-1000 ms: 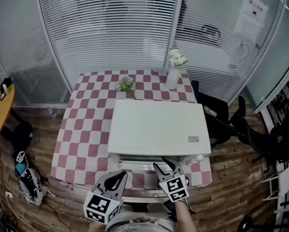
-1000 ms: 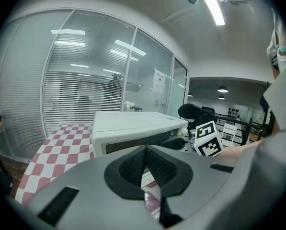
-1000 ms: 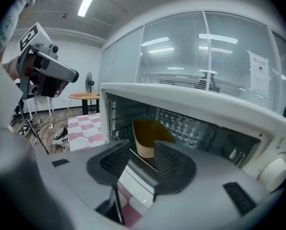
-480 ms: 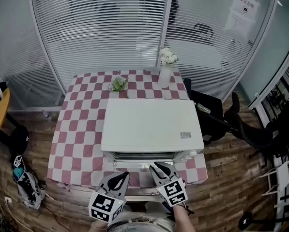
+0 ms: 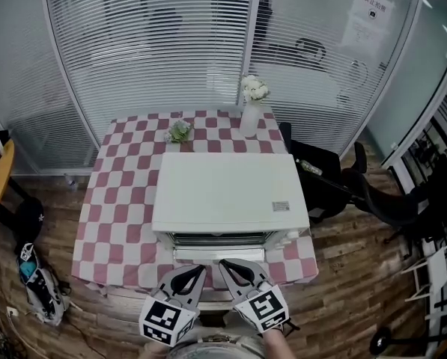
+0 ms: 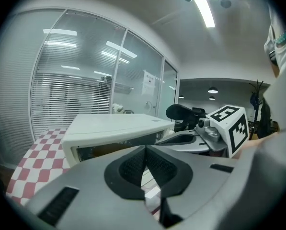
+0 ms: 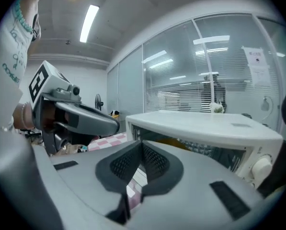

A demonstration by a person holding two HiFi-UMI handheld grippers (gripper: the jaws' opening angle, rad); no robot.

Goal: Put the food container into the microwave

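A white microwave (image 5: 227,193) stands on the red-and-white checked table (image 5: 126,200) with its door shut, facing me. A yellowish shape (image 7: 181,143) shows through the door's window; I cannot tell what it is. No food container is in plain sight. My left gripper (image 5: 199,269) and right gripper (image 5: 223,263) hover side by side just in front of the table's near edge, below the microwave's front. Both are shut with nothing between the pads. The left gripper view (image 6: 145,147) looks at the microwave (image 6: 114,126); the right gripper view (image 7: 142,143) looks at its door and knob (image 7: 261,166).
A white vase with flowers (image 5: 251,111) and a small green plant (image 5: 180,132) stand at the table's far edge. A black chair (image 5: 335,193) is to the right, a bag (image 5: 36,275) lies on the wooden floor at left. Glass walls with blinds stand behind.
The right gripper has moved left, closer to the left gripper, and both have drawn slightly back from the microwave's front. The head view has shifted a little.
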